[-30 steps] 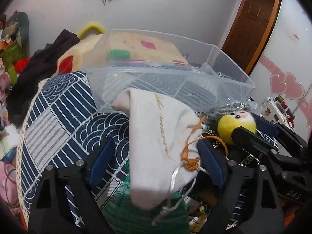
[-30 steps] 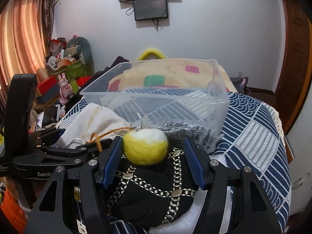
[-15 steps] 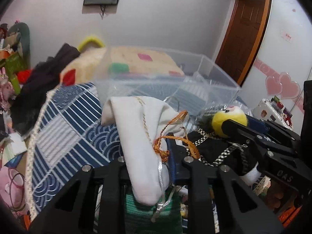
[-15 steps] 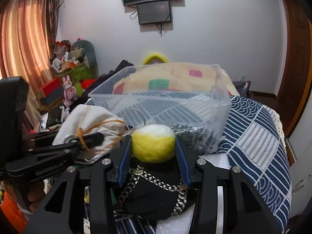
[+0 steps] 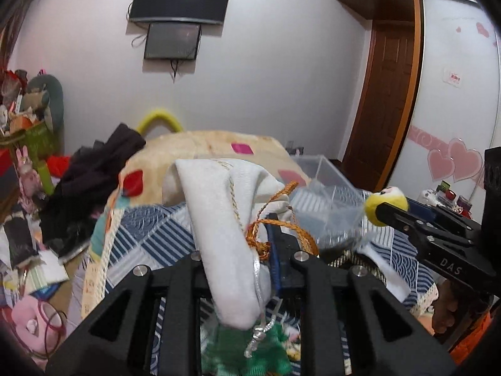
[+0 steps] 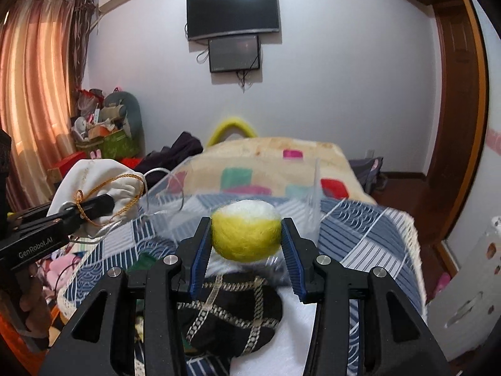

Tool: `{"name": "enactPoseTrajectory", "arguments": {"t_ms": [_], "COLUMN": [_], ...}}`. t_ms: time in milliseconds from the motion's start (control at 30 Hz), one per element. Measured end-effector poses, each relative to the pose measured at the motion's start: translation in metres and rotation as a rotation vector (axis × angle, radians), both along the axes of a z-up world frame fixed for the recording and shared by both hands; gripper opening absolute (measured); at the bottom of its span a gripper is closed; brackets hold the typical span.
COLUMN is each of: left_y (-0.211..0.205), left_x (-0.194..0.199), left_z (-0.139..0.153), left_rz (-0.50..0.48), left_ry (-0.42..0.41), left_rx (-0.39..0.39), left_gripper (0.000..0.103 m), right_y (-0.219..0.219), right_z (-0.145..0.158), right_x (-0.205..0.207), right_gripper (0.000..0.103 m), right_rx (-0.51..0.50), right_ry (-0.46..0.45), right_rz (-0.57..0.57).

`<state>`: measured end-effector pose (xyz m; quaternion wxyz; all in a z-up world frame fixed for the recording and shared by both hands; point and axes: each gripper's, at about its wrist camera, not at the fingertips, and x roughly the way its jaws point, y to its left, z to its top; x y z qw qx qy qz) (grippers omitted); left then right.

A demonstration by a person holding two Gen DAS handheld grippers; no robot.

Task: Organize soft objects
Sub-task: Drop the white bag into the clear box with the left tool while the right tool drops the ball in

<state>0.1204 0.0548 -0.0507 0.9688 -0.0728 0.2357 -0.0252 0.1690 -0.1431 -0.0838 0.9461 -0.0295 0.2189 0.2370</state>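
My left gripper (image 5: 247, 244) is shut on a white drawstring pouch (image 5: 225, 219) with an orange-gold cord, lifted above the bed; the pouch also shows in the right wrist view (image 6: 94, 188). My right gripper (image 6: 245, 235) is shut on a yellow-and-white felt ball toy (image 6: 245, 230), lifted; it also shows in the left wrist view (image 5: 386, 205). The clear plastic bin (image 6: 238, 194) lies ahead of both grippers on the blue patterned bedspread (image 6: 360, 235), blurred by motion.
A black cloth with gold chain pattern (image 6: 231, 307) lies under the right gripper. A green knitted item (image 5: 250, 354) lies below the left gripper. Dark clothes (image 5: 94, 181) and a patchwork blanket (image 5: 219, 147) lie behind. Clutter fills the floor at left.
Both grippers have shut on their objects and lifted them: the left on the pouch, the right on the ball. The bin now sits lower in both views.
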Motion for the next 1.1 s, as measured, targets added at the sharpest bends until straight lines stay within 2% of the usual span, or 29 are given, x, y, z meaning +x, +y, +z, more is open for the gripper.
{"name": "enactPoseTrajectory", "arguments": {"t_ms": [133,267,467,733,1100], "left_y": [0.003,0.005,0.005,0.01,0.01], "left_x": [0.014,0.03,0.062,0.098,0.136], "left_z": [0.014,0.017,0.021,0.016,-0.028], "left_rz": [-0.003,0.017,0.012,0.034,0.005], "left_ry": [-0.022,-0.025,-0.01,0.009,0.173], "left_rx": [-0.005,0.025,0.061,0.071,0.07], "left_gripper": [0.02,0.02,0.02,0.02,0.018], "right_y": [-0.002,0.0,0.01,0.02,0.029], "right_z": [0.014,0.024,0.029,0.017,-0.009], "right_x": [0.003,0.01,0.028,0.057,0.082], "right_gripper": [0.04,0.04,0.04,0.04,0.041], "right_rx": [0.002,0.016,0.018,-0.02,-0.131], "right_ry": [-0.046,-0.082,-0.095,-0.035,0.09], "right_rz": [-0.023,-0.038,-0.044,-0.037,-0.001]}}
